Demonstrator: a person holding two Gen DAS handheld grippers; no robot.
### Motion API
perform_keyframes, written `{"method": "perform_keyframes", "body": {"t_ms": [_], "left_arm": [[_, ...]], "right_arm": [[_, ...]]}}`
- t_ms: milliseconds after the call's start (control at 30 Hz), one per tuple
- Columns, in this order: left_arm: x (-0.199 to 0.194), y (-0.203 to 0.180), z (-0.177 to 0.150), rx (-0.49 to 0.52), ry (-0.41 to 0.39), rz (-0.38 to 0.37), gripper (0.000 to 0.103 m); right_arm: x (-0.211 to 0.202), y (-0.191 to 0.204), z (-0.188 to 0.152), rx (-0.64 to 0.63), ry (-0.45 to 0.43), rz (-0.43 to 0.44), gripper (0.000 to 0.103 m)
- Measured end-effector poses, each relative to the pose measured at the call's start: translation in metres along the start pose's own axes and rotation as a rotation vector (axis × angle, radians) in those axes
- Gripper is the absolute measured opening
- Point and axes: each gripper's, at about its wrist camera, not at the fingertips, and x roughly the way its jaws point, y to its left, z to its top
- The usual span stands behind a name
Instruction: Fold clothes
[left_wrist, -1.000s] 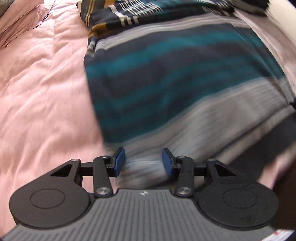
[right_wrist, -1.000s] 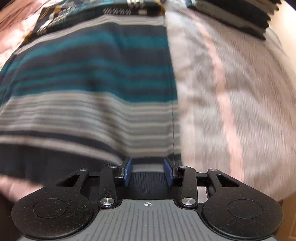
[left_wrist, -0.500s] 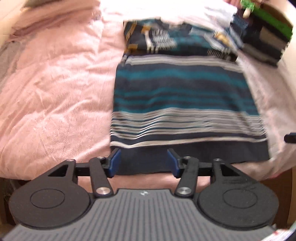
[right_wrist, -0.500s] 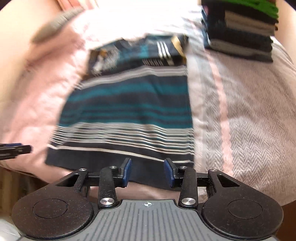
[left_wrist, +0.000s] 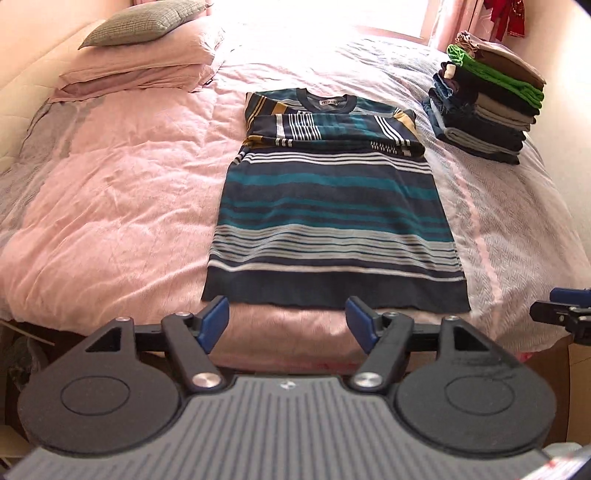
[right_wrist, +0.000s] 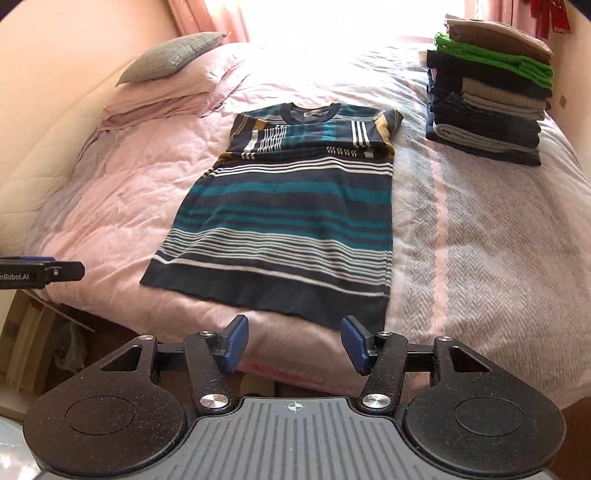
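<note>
While the striped sweater lay flat mid-bed, sleeves folded across the chest, long axis ran near-to-far, hem nearest me. My left gripper and right gripper both hung released, empty, off the near bed edge, each about level with a hem corner. Folded stack sat far right.

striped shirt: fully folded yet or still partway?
Partway. The striped shirt has both sleeves folded across the chest below the collar, but its body lies flat and full length on the bed, hem at the near edge.
</note>
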Motion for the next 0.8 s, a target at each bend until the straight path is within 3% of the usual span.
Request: {"method": "perform_keyframes", "body": {"t_ms": [800], "left_arm": [[-0.022, -0.017, -0.004, 0.047, -0.036, -0.006, 0.069]], "right_arm": [[-0.019, -0.002, -0.008, 0.014, -0.025, -0.01, 0.053]]}}
